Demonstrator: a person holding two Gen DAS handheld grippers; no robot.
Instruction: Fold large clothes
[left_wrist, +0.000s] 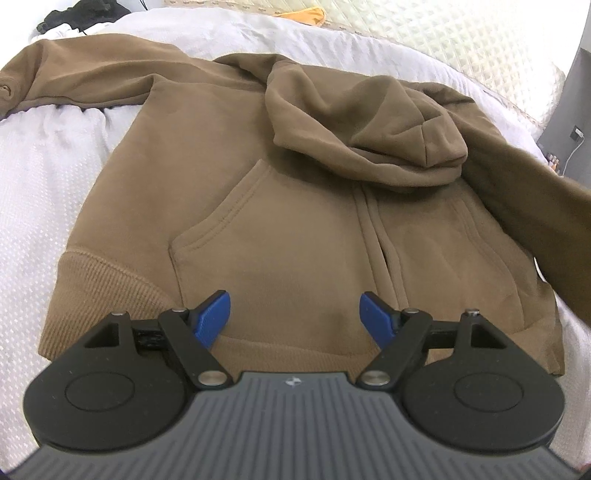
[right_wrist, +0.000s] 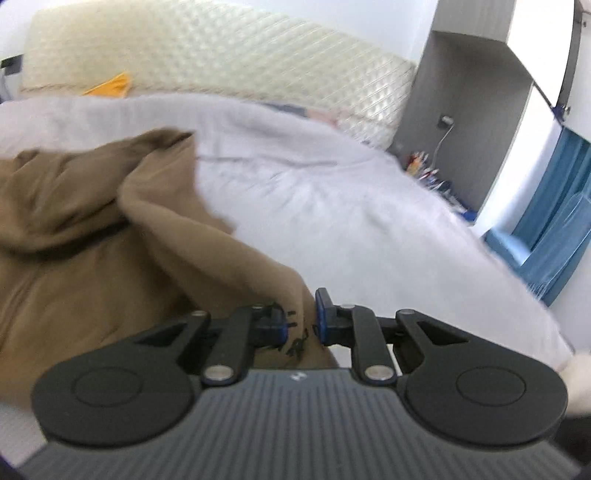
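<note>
A brown zip hoodie (left_wrist: 288, 221) lies front up on the bed, its hood (left_wrist: 369, 129) folded down over the chest. One sleeve (left_wrist: 92, 74) stretches out to the far left. My left gripper (left_wrist: 295, 314) is open and empty, hovering over the hem and front pocket. My right gripper (right_wrist: 301, 321) is shut on the other sleeve (right_wrist: 221, 243), near a dark print on the fabric, and holds it lifted off the bed. That sleeve also shows at the right edge of the left wrist view (left_wrist: 535, 206).
The bed has a pale grey cover (right_wrist: 332, 192) and a cream quilted headboard (right_wrist: 221, 62). An orange item (left_wrist: 310, 14) and dark clothes (left_wrist: 81, 18) lie at the far end. A grey cabinet (right_wrist: 461, 110) and blue curtain (right_wrist: 554, 229) stand to the right.
</note>
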